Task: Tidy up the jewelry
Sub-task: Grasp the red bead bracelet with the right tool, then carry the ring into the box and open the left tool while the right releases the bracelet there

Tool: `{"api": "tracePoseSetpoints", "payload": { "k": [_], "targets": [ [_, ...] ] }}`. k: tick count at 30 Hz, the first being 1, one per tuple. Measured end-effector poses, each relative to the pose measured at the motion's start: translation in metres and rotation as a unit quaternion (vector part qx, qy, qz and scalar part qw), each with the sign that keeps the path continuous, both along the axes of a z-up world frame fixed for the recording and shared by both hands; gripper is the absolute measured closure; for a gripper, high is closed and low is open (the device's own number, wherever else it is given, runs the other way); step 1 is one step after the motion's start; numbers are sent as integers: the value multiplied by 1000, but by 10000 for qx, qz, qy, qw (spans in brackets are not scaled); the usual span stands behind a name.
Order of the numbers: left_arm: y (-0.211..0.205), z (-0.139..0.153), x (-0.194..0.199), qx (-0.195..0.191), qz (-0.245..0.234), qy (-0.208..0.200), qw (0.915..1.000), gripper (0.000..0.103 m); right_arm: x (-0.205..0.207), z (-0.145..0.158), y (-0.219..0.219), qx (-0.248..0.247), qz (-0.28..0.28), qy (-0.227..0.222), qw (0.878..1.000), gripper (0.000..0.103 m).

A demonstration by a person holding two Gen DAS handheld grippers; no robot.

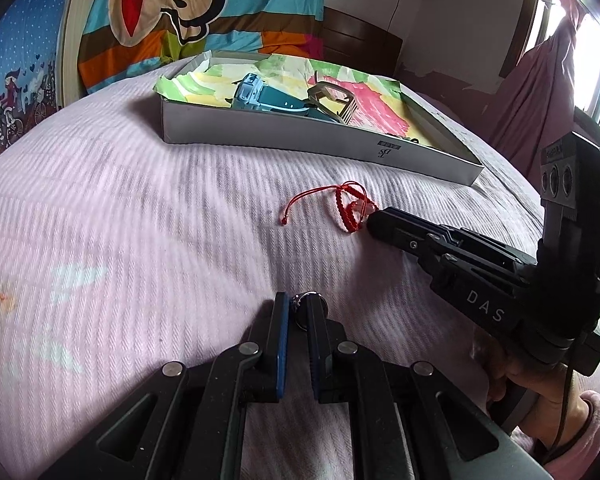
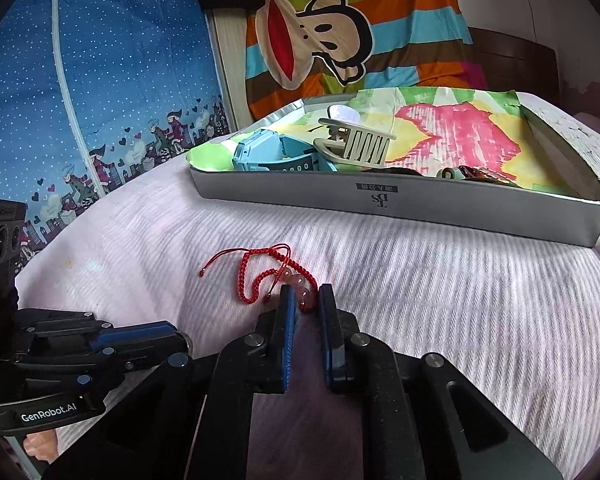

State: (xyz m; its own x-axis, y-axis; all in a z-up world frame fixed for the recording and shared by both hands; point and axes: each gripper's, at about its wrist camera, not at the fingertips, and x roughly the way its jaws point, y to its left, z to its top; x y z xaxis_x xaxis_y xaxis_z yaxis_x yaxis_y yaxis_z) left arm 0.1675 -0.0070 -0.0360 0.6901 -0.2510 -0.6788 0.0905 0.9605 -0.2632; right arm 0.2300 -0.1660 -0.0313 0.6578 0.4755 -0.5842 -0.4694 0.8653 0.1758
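Note:
A red braided bracelet with pale pink beads lies on the pale pink bedspread. My right gripper has its jaws narrowed on the bead end, which sits between the blue pads. In the left wrist view the right gripper meets the bracelet at its tip. Nearer the front, my left gripper is shut on a small silver ring-like piece. In the right wrist view, the left gripper is low at the left.
A shallow grey box lined with coloured paper stands behind the bracelet. It holds a blue watch, a beige hair claw and small items at its right. A striped cartoon blanket hangs behind. A hand holds the right gripper.

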Motion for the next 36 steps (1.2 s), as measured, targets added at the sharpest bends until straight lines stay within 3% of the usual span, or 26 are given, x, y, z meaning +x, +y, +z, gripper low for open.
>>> {"api": "tracePoseSetpoints", "payload": {
  "k": [11, 17, 23, 29, 36],
  "targets": [
    [7, 1, -9, -339, -131, -203, 9991, 95, -9, 5, -3, 91, -3, -256, 9996, 94],
    [7, 7, -9, -447, -149, -284, 9985, 95, -18, 11, -15, 260, -269, -505, 9980, 94],
    [-3, 25, 4, -397, -268, -371, 9982, 95, -18, 15, -29, 511, -469, -612, 9957, 94],
    [1, 32, 13, -636, -186, -400, 9970, 95, -18, 15, -35, 663, -555, -664, 9940, 94],
    [3, 65, 34, -718, -124, -723, 9947, 95, -23, 28, -48, 990, -724, -898, 9884, 94]
  ]
}}
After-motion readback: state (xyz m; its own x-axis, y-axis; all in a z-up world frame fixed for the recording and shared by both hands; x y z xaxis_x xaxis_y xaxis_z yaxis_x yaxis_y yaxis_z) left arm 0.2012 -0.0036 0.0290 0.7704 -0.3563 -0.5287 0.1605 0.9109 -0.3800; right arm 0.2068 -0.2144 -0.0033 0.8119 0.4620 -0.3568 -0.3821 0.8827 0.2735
